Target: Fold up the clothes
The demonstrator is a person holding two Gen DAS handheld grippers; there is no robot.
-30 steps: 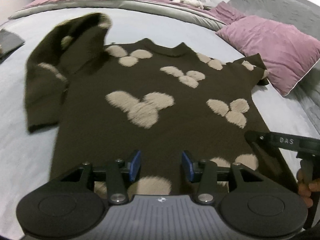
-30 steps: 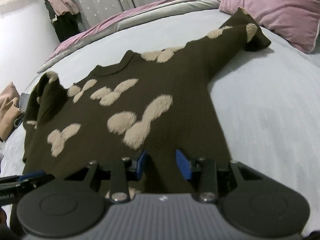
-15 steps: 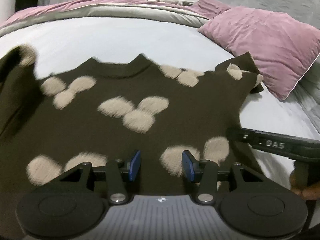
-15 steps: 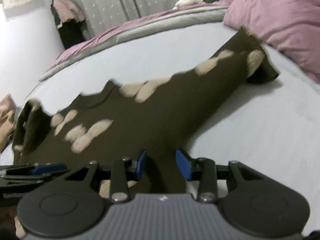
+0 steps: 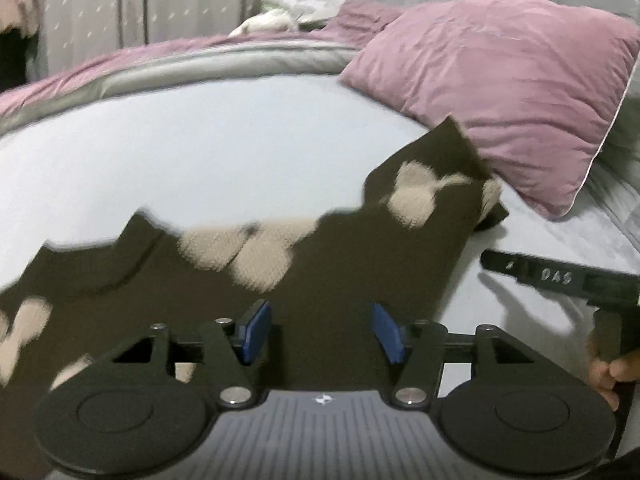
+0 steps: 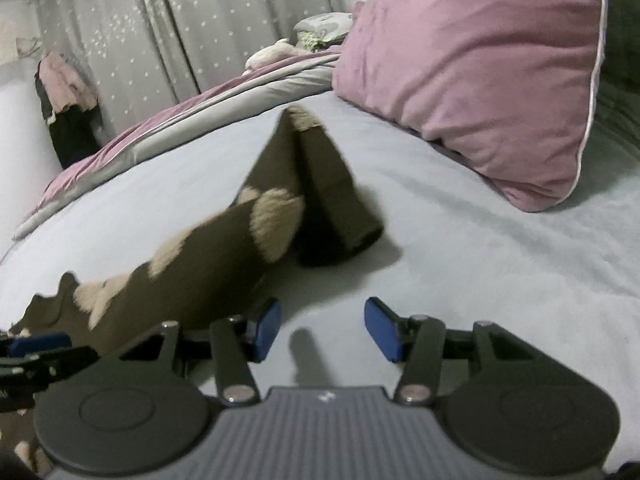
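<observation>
Pale bedsheet point(image 6: 480, 264) lies bare beside the sweater's point(image 5: 320, 272) edge; both grippers' fingers point(image 6: 268, 320) spread, empty.

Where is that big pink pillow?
In both views the big pink velvet pillow lies upper right on the bed, just beyond the brown sweater's sleeve.

Dark brown sweater point(image 5: 352, 264) — cream fuzzy blotches — lies spread on the bed, sleeve folded over

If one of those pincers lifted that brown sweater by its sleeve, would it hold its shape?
Probably not. The brown sweater lies limp on the bed, and its sleeve is folded back on itself, so it would likely droop. The fuzzy knit looks grippy rather than slippery.
</observation>
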